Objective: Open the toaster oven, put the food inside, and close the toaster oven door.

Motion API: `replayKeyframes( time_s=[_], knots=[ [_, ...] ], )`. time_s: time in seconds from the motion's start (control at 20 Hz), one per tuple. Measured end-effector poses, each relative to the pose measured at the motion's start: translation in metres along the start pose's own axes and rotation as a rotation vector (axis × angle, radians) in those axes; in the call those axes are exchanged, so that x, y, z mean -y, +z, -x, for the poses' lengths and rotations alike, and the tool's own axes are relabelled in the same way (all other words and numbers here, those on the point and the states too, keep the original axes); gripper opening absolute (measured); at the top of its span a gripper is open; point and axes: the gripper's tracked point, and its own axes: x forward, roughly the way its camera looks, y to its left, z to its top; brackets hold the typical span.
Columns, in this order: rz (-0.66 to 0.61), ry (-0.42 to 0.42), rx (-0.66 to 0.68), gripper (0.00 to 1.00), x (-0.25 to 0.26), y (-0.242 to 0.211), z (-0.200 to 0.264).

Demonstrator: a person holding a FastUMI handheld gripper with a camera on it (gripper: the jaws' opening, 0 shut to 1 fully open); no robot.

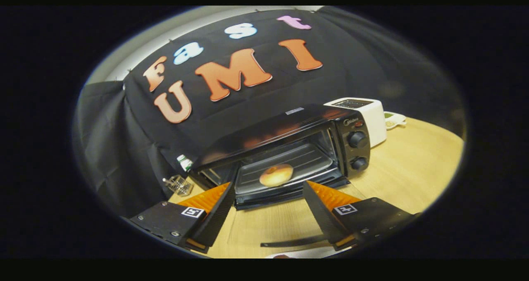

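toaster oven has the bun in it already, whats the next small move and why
Probably lower the open fingers toward the front edge of the black toaster oven's dropped glass door to lift it shut. The round tan bun already sits on the wire rack inside, and the fingers hold nothing.

Dim, soft-focus fisheye view; edges blur and darken.

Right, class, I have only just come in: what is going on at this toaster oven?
A person is working a hand-held pair of tongs, and its fingers stand wide open, holding nothing. Just beyond them sits the black toaster oven on the wooden table. A round bun lies on the rack inside. The door looks folded down, so closing it appears to be what is left. A white toaster stands behind the oven.
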Motion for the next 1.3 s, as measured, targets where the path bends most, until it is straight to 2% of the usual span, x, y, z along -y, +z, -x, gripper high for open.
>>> replayKeyframes(
  time_s=[0.3, 0.65, 0.9, 1.3],
  knots=[
    [0.123, -0.057, -0.042, 0.98, 0.02, -0.046, 0.04],
    [0.279, -0.096, -0.238, 0.99, 0.038, -0.119, 0.046],
    [0.324, -0.113, -0.289, 0.99, 0.041, -0.13, 0.044],
    [0.328, -0.15, -0.339, 0.99, 0.051, -0.136, 0.042]
  ],
)
